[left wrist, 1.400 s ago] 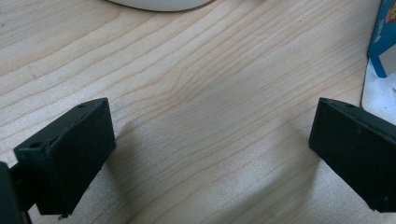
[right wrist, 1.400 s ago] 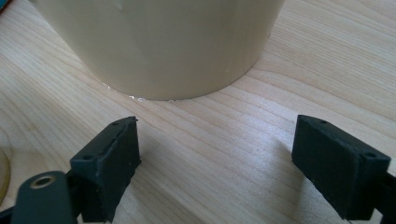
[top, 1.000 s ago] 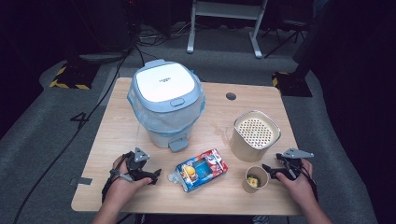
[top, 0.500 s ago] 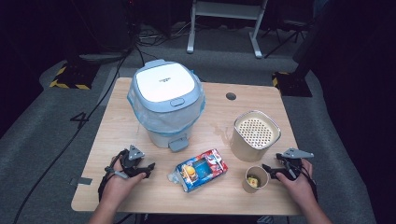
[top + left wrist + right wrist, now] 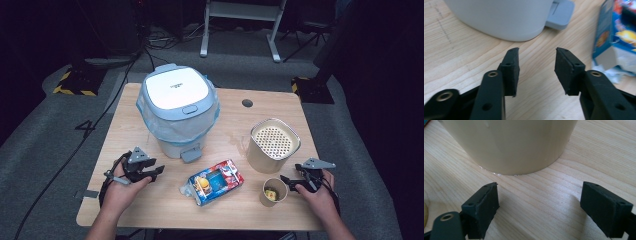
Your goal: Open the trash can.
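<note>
a wooden counter (image 5: 150,125) stands on grey carpet, with a person's two hands coming in from the near edge. toward the back left sits a white and pale blue bin (image 5: 177,112) with a clear liner tucked around its rim, lid down, its foot pedal (image 5: 191,153) facing the person. right of it stands a cream canister (image 5: 272,145) with a perforated top. just in front of the canister is a small paper cup (image 5: 273,192) with something yellowish inside. between the bin and the cup, near the front edge, lies a colourful box (image 5: 215,181) on its side, one end torn open with crumpled white showing.

the left gripper (image 5: 152,171) rests low over the counter at front left, in the left hand (image 5: 122,187), well apart from the box. in the left gripper view its jaws stand partly open with nothing between them, pointing at bare wood, the bin's base (image 5: 499,20) and pedal ahead and the box's torn end (image 5: 614,45) off to the right.

the right gripper (image 5: 289,180) is in the right hand (image 5: 317,195) at front right, its tips just beside the cup. in the right gripper view the jaws are spread wide and empty, low over the wood, with the canister's curved wall (image 5: 509,145) close ahead but not touched.
</note>
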Available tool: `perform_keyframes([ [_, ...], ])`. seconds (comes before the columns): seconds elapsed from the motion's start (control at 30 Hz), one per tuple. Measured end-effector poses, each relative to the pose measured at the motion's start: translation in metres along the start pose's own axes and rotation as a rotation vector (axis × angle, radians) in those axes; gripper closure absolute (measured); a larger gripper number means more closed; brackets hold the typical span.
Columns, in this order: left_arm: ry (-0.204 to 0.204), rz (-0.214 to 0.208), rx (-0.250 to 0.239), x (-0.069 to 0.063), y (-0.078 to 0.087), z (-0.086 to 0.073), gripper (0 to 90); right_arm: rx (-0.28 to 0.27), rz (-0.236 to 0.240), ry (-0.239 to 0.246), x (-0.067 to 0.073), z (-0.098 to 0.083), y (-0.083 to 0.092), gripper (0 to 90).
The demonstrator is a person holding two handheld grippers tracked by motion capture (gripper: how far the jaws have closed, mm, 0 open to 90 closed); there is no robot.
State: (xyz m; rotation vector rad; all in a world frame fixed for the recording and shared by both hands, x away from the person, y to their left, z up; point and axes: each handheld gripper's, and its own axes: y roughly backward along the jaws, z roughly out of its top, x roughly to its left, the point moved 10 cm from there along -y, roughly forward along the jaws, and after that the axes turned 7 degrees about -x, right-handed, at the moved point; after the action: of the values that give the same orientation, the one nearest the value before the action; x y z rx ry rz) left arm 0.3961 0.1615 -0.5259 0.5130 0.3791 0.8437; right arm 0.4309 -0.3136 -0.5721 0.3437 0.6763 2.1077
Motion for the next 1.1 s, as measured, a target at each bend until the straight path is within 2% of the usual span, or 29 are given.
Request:
perform_keyframes([
  [0.13,-0.01,-0.009,-0.024,-0.002,0.006,0.01,58.2,0.0,0.0,0.0,0.0,0.0,0.0,15.0],
  [0.27,-0.016,-0.048,-0.05,-0.008,0.015,0.026,61.6,0.0,0.0,0.0,0.0,0.0,0.0,14.9],
  [0.37,-0.022,-0.057,-0.057,-0.011,0.019,0.033,62.8,0.0,0.0,0.0,0.0,0.0,0.0,14.9],
  [0.43,-0.044,-0.065,-0.069,-0.015,0.025,0.044,63.3,-0.001,0.001,0.0,0.0,0.0,0.0,14.9],
  [0.67,-0.076,-0.089,-0.106,-0.023,0.035,0.067,63.0,-0.001,0.001,0.0,0.0,0.0,0.0,14.9],
  [0.73,-0.102,-0.101,-0.142,-0.025,0.043,0.081,63.2,-0.001,0.001,0.0,0.0,0.0,0.0,14.9],
  [0.87,-0.104,-0.121,-0.175,-0.029,0.052,0.098,66.7,0.0,0.0,0.0,0.0,0.0,0.0,14.9],
  [0.9,-0.104,-0.121,-0.175,-0.029,0.052,0.098,67.1,0.0,0.0,0.0,0.0,0.0,0.0,14.9],
  [0.93,-0.108,-0.121,-0.189,-0.029,0.056,0.106,67.5,-0.001,0.001,0.0,0.0,0.0,0.0,14.9],
  [1.1,-0.095,-0.141,-0.243,-0.031,0.065,0.13,71.4,-0.001,0.001,0.0,0.0,0.0,0.0,14.9],
])
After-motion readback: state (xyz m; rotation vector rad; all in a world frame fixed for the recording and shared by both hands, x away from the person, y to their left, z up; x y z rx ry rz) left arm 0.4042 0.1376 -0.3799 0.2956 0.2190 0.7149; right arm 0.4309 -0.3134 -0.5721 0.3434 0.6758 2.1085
